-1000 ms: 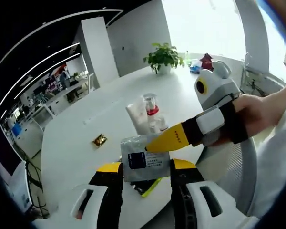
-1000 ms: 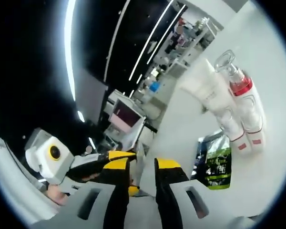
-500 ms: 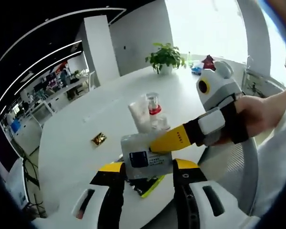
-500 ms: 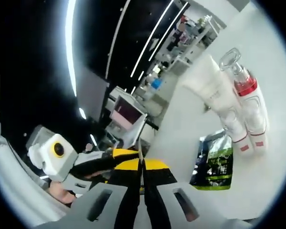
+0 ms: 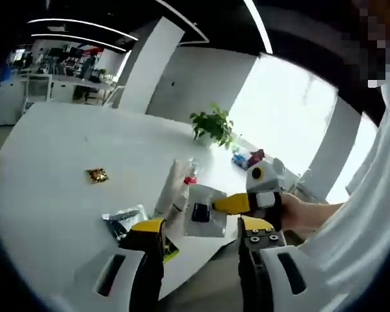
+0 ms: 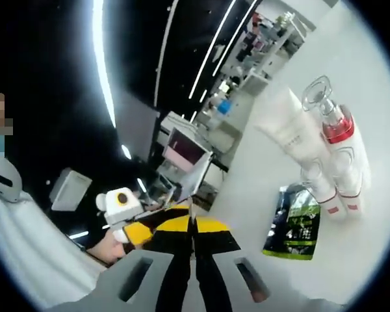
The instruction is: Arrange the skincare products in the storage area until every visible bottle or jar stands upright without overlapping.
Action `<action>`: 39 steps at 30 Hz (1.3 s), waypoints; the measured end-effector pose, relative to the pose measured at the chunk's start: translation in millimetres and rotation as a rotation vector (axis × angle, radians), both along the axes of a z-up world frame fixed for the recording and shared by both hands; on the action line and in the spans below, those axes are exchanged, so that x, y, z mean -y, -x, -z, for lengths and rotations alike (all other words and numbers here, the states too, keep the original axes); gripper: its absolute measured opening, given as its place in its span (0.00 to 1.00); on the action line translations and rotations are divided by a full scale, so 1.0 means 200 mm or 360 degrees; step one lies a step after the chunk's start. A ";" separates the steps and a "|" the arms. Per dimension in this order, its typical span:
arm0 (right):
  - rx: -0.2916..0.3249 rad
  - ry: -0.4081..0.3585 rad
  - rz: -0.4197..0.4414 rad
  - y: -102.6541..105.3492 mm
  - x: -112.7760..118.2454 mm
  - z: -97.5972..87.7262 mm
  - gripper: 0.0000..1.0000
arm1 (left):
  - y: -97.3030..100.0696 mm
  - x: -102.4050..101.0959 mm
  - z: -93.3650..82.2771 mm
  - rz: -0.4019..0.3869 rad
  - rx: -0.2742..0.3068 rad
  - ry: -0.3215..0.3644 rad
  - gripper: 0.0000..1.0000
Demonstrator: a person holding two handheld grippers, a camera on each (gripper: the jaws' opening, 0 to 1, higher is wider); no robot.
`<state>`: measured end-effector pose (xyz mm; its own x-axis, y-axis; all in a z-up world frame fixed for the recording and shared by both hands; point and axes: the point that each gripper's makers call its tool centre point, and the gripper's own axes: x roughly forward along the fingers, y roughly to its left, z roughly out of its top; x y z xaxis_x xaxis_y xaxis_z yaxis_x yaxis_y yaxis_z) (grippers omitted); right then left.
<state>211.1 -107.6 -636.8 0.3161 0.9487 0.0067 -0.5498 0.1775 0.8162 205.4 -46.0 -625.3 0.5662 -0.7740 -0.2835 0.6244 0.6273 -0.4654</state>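
Right gripper [image 5: 211,206] pinches a grey sachet [image 5: 205,218] above the white table [image 5: 45,201].

- My left gripper view looks from off the edge of the round white table [image 5: 45,195], facing across it toward the bright windows, level and fairly near.
- My right gripper view is rolled hard, close over the tabletop [image 6: 364,97].
- Both take in the upright white tubes and red-collared bottle [image 5: 182,188] [image 6: 325,140], and, I think, the same dark flat sachet [image 5: 123,221] [image 6: 291,224].
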 end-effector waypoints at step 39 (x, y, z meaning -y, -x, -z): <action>-0.0034 -0.0004 -0.0377 0.12 -0.15 -0.06 0.01 | 0.16 0.02 0.04 0.0314 -0.0232 0.0095 0.01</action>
<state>186.5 -78.1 -624.6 0.0846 0.9964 0.0046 -0.5587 0.0436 0.8282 173.7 -50.0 -632.5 0.3589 -0.8832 -0.3019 0.6557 0.4687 -0.5919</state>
